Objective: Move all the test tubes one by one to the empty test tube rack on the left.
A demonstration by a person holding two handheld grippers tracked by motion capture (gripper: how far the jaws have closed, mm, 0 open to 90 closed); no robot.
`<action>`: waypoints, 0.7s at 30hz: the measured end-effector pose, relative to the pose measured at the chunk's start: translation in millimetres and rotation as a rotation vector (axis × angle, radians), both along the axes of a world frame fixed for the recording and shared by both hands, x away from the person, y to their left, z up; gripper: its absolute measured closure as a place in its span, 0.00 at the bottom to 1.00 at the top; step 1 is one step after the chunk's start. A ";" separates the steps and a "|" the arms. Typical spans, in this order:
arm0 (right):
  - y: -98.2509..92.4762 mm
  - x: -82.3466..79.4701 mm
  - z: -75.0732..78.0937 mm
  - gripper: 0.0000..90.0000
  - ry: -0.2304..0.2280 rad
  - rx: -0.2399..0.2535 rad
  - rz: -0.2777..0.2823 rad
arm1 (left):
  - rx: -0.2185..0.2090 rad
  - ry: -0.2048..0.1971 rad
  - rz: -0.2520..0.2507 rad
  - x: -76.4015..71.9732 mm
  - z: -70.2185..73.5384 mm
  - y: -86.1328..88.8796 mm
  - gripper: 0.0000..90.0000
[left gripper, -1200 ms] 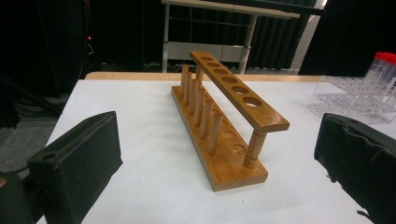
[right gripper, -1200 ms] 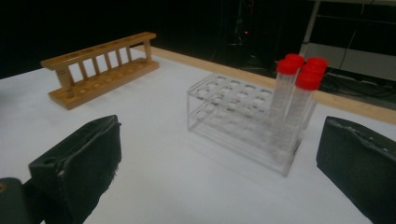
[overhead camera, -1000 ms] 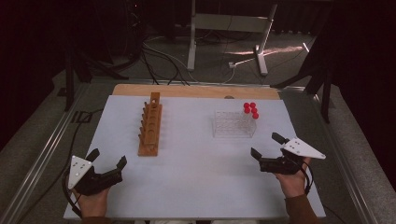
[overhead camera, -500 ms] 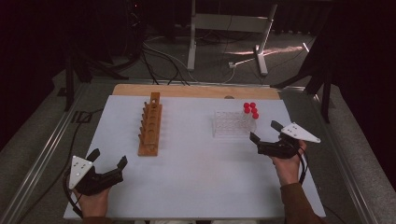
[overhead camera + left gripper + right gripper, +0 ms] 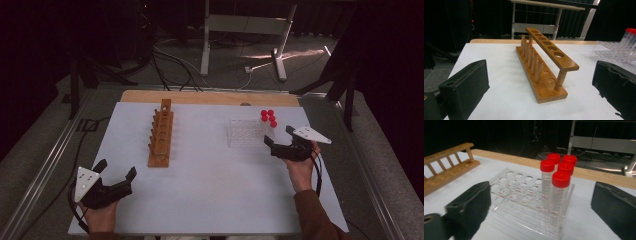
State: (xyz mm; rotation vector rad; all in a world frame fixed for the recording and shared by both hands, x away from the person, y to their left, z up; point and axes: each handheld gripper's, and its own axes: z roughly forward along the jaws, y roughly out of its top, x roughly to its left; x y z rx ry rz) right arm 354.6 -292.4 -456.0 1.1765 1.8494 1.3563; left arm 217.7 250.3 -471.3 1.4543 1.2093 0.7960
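A wooden tube rack (image 5: 161, 139) stands empty left of the table's middle; the left gripper view looks along it (image 5: 541, 72). A clear plastic rack (image 5: 245, 133) sits to the right with several red-capped tubes (image 5: 268, 118) upright at its right end. My right gripper (image 5: 278, 135) is open close to that end; its jaws have just been closing a little, with nothing between them. In the right gripper view the tubes (image 5: 560, 192) stand just ahead of the jaws. My left gripper (image 5: 117, 168) rests open at the near left corner, holding nothing.
A white mat (image 5: 210, 195) covers the table, with a wooden strip (image 5: 210, 97) along its far edge. Metal rails run down both sides. Stand legs (image 5: 277, 60) and cables lie on the floor beyond the table.
My right gripper has moved forward from the near right of the table up to the clear rack's tube end. The left gripper has stayed put.
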 end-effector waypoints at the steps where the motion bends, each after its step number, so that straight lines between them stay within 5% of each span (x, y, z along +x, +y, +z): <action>1: 0.6 1.9 -1.1 0.07 0.004 -0.007 -0.005 | -0.001 0.003 0.000 0.1 -0.1 -0.1 0.02; 13: 9.0 23.2 -21.5 0.60 0.051 -0.081 -0.112 | -0.004 0.004 -0.001 0.4 -0.7 -1.0 0.02; 21: 12.4 30.4 -25.9 0.75 0.080 -0.075 -0.129 | 0.001 0.006 -0.005 0.7 -0.8 -1.3 0.02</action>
